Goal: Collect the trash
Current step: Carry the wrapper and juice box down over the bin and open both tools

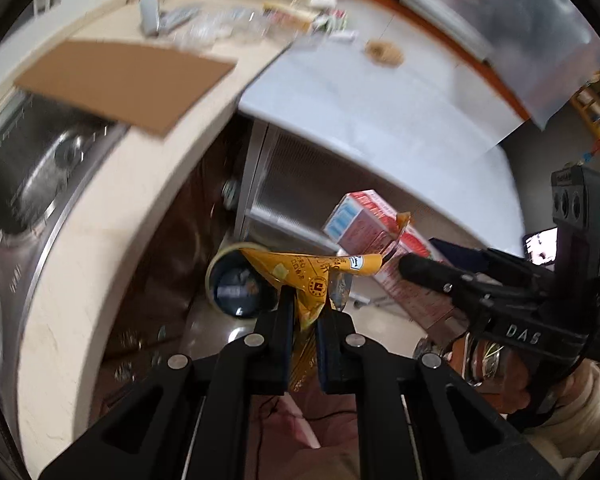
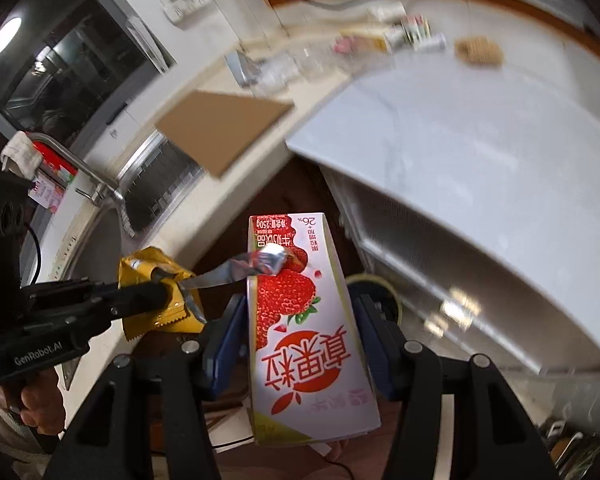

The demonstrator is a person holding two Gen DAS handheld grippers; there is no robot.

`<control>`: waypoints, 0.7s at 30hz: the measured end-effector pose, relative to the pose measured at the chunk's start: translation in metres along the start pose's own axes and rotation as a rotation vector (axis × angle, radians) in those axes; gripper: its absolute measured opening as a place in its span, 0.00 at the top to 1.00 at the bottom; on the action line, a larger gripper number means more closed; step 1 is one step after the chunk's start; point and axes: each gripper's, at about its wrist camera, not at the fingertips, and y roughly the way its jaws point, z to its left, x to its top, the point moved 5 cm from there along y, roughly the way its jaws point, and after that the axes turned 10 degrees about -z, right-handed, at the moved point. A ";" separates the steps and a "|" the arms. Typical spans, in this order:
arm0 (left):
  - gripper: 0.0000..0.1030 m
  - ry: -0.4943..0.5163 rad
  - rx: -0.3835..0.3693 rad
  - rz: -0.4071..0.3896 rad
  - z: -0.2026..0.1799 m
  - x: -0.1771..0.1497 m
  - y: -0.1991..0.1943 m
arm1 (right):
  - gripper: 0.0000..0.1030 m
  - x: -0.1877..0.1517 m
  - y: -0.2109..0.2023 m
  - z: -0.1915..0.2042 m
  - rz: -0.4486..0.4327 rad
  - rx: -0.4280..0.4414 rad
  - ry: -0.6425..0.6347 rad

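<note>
In the left wrist view, we see the left hand-held gripper [image 1: 305,312] clamped on a crumpled yellow foil wrapper [image 1: 300,276], held off the edge of the cream tabletop [image 1: 112,216] above a round dark bin with a pale rim [image 1: 236,284]. The pinch takes only a thin fold, so we judge the wrapper could slip or drift past the rim; blur leaves the bin's contents unreadable. In the right wrist view, the right hand-held gripper [image 2: 298,316] is closed on a pink strawberry-print drink carton [image 2: 300,320], its torn silver seal sticking out. The carton looks wide for the bin and might catch the rim or drip. It hides most of the bin [image 2: 376,280].
</note>
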 end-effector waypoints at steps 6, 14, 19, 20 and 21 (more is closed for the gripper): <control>0.93 0.027 0.078 0.060 0.011 -0.039 0.063 | 0.46 -0.039 0.058 -0.033 0.099 -0.011 0.056; 0.93 -0.047 0.163 0.102 0.061 -0.079 0.206 | 0.46 -0.090 0.189 -0.087 0.186 -0.093 0.026; 0.91 -0.066 0.215 0.116 0.089 -0.088 0.284 | 0.46 -0.112 0.267 -0.112 0.224 -0.108 0.016; 0.91 -0.061 0.227 0.119 0.094 -0.089 0.296 | 0.46 -0.115 0.281 -0.116 0.229 -0.110 0.015; 0.87 -0.058 0.240 0.121 0.099 -0.090 0.307 | 0.46 -0.118 0.298 -0.120 0.236 -0.110 0.018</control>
